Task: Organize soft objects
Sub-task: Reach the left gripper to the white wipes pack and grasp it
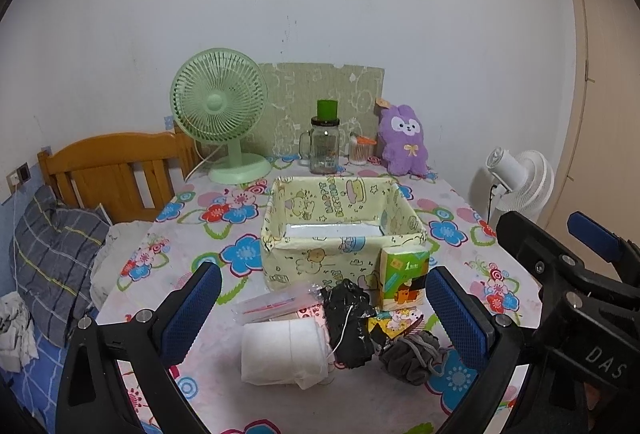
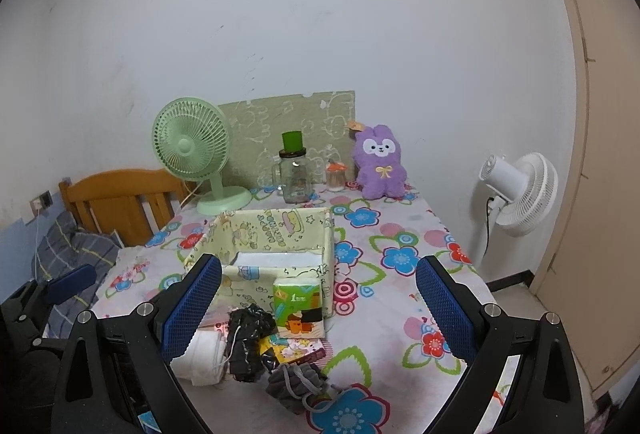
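Observation:
A yellow fabric bin [image 1: 340, 246] [image 2: 256, 274] stands open on the flowered table. In front of it lie a white cloth roll [image 1: 284, 352] [image 2: 198, 358], a black crumpled bag [image 1: 350, 326] [image 2: 248, 338], a green tissue pack [image 1: 404, 280] [image 2: 298, 312], a grey scrunchie-like ball [image 1: 410, 356] [image 2: 296, 382] and a clear packet [image 1: 276, 304]. My left gripper [image 1: 324, 318] is open above the pile. My right gripper [image 2: 318, 304] is open above the pile; it also shows in the left wrist view [image 1: 568, 274]. A purple plush [image 1: 404, 140] [image 2: 380, 162] sits at the back.
A green desk fan [image 1: 220, 114] [image 2: 192, 150], a glass jar with green lid [image 1: 324, 142] [image 2: 294, 174] and a small swab jar [image 1: 360, 148] stand along the wall. A wooden headboard [image 1: 112, 170] and bed lie left; a white floor fan [image 2: 520, 194] stands right.

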`<state>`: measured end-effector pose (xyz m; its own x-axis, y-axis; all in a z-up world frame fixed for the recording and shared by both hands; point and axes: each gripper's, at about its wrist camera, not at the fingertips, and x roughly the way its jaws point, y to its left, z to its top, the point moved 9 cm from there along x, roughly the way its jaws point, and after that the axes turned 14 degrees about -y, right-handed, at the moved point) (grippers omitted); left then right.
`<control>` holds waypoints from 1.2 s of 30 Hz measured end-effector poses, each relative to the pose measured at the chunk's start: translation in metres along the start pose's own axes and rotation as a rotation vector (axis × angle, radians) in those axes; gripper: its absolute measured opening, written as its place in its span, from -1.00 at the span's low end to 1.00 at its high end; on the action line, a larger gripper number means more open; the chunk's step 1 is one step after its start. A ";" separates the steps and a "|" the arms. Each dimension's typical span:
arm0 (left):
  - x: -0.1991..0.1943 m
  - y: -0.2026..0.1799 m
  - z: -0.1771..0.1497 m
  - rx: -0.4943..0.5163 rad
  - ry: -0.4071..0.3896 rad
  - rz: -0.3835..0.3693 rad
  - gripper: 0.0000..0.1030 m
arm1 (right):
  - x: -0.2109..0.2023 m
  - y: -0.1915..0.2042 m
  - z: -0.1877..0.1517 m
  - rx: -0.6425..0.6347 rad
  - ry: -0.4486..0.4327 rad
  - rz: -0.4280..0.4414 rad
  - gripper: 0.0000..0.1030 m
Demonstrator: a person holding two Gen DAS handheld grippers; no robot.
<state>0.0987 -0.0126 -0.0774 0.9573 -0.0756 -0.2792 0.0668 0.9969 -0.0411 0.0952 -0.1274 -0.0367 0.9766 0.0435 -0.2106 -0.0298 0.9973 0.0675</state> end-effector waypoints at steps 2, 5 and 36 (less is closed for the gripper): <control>0.004 0.001 -0.004 -0.004 0.010 0.000 0.98 | 0.005 0.002 -0.005 0.002 0.013 0.005 0.92; 0.010 0.005 -0.009 -0.013 0.020 0.002 0.98 | 0.012 0.002 -0.012 0.017 0.034 0.012 0.93; 0.067 0.037 -0.100 -0.057 0.231 0.061 0.95 | 0.076 0.021 -0.107 0.007 0.224 0.019 0.92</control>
<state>0.1375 0.0172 -0.1935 0.8690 -0.0249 -0.4942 -0.0110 0.9975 -0.0695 0.1465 -0.0963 -0.1553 0.9042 0.0752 -0.4204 -0.0453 0.9957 0.0805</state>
